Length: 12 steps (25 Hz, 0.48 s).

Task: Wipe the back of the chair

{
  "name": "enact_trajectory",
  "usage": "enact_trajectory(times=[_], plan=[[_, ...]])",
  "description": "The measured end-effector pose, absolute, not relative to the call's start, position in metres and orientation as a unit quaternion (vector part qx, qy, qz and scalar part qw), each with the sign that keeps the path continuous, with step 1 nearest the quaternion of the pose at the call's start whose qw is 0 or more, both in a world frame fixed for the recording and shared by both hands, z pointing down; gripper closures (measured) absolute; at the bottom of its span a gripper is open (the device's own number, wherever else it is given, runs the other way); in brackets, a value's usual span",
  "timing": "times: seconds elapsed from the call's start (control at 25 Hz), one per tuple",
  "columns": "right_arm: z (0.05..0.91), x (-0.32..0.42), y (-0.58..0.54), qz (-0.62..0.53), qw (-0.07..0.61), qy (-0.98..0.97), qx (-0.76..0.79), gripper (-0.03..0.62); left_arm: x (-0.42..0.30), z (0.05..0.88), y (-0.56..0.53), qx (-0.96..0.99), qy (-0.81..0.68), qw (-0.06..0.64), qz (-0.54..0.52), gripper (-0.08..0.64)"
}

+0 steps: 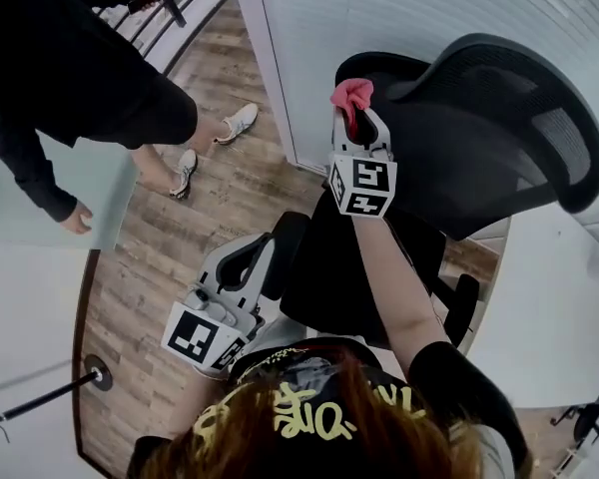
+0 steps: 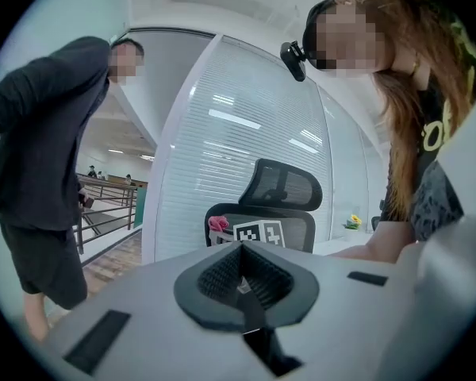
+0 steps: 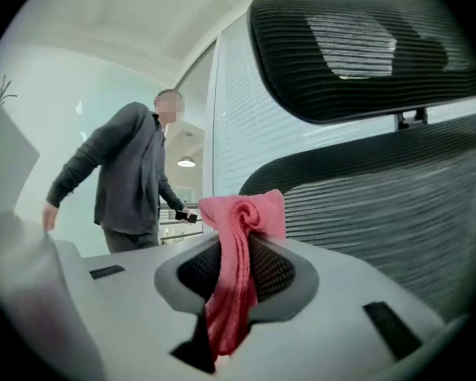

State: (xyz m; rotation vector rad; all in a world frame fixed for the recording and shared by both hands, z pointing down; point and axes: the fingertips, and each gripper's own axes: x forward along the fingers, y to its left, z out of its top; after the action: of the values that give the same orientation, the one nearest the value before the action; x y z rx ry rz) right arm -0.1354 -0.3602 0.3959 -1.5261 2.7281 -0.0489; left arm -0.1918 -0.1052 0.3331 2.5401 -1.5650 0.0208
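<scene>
Pink cloth (image 3: pixel 239 221) is being pinched by the right tool (image 1: pixel 357 126) just beside the black mesh chair back (image 1: pixel 479 118), left tool (image 2: pixel 242 282) hanging shut and empty, so pressing the cloth flat and sweeping across the mesh is probably working best.

An office: a black mesh chair (image 1: pixel 499 128) stands near a partition of white slatted blinds (image 1: pixel 399 18), on wood-plank floor (image 1: pixel 230 188), with a white worktop (image 1: pixel 554 297) at right and a railing (image 1: pixel 170 8) far left.
</scene>
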Motion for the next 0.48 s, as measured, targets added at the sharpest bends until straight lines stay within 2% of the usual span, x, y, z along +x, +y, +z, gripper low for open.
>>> enact_trajectory(times=[0.32, 0.48], plan=[[0.407, -0.167, -0.356, -0.031, -0.001, 0.895, -0.444, 0.522, -0.206, 0.334, -0.102, 0.842, -0.534, 0.073, 0.007, 0.571], [0.397, -0.173, -0.35, -0.028, 0.016, 0.906, -0.422, 0.522, -0.21, 0.328, -0.101, 0.839, -0.541, 0.062, 0.004, 0.571]])
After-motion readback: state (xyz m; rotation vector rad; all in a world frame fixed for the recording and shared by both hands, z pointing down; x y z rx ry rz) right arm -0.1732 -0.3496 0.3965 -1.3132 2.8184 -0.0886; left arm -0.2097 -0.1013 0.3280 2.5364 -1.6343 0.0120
